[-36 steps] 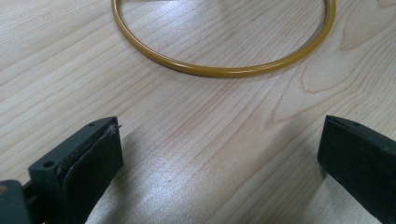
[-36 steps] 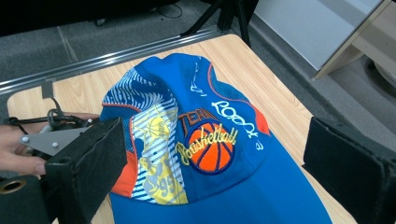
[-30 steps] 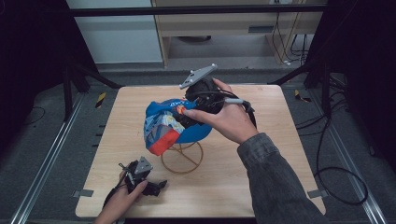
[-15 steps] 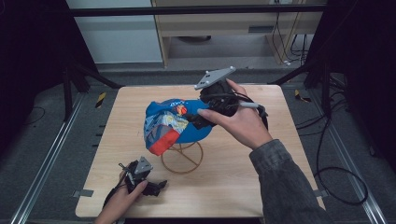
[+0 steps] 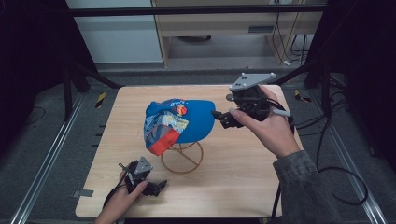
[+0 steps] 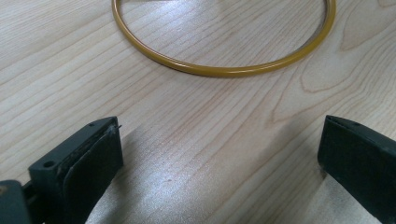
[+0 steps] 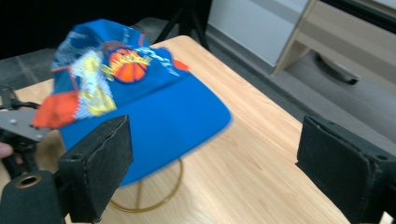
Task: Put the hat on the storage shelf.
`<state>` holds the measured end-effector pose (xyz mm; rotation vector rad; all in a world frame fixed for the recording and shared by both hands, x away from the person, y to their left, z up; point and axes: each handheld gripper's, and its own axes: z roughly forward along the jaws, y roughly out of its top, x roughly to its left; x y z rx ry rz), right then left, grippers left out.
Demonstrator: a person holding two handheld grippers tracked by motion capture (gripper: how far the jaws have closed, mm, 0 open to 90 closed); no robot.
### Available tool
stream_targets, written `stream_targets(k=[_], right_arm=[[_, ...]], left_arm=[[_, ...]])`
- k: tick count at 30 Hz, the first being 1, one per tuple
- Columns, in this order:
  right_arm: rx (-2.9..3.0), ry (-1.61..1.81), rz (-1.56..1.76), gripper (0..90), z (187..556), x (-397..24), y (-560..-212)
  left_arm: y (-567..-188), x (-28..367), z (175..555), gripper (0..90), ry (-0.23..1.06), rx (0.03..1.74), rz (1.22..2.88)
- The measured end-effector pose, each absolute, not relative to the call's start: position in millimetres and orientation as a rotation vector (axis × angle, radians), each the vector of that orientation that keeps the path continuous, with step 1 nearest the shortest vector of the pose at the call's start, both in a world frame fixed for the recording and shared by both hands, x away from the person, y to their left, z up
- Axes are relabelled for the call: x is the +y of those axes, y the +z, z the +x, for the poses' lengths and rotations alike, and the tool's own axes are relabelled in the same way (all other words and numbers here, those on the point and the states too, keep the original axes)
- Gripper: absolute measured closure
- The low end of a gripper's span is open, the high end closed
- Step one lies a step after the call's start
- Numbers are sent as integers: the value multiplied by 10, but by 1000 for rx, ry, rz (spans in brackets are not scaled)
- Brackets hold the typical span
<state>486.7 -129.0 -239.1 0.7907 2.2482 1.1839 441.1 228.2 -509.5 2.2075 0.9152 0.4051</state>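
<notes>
Across the middle of the high view I've got the light wooden table [image 5: 243, 186], taking up most of the frame with dark floor all around it. Sitting pretty much dead centre on it is the blue cap [image 5: 180, 122], the one with the basketball patch and the orange and patterned side panel. It's perched on top of a yellow wire stand [image 5: 182, 157] whose ring base rests flat on the wood, so the cap itself is up off the table.

From my right gripper view the cap's brim pokes toward the camera, a bit blurry, and it's just off the left jaw, not between the two.

Right gripper [image 5: 219, 117] is up in the centre-right of the high view, held in the right hand [image 5: 266, 126], jaws pointing at the cap's brim from the right. Jaws are spread wide with nothing in them, tips very near the brim, and I can't tell if they touch it.

Left gripper [image 5: 159, 187] is down at the lower left of the high view, low over the table by the near edge, in the left hand [image 5: 122, 201]. Its own view shows the jaws wide apart over bare wood, with the stand's yellow ring curving across the top of the frame, close but apart.
</notes>
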Motion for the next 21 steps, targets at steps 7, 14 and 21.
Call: stream_targets(k=[7,14,21], right_arm=[[2210,1168,852,131,4847,-1545,-2553],[2230,1142,889,138,4838,-1633,-2813],[2254,1093,909,141,4847,-1664,-3079]], left_arm=[[-5097,2281,4410,0,407,916,2205],[-5097,2281,4410,0,407,915,2205],[-5096,2283,4410,0,404,915,2207]])
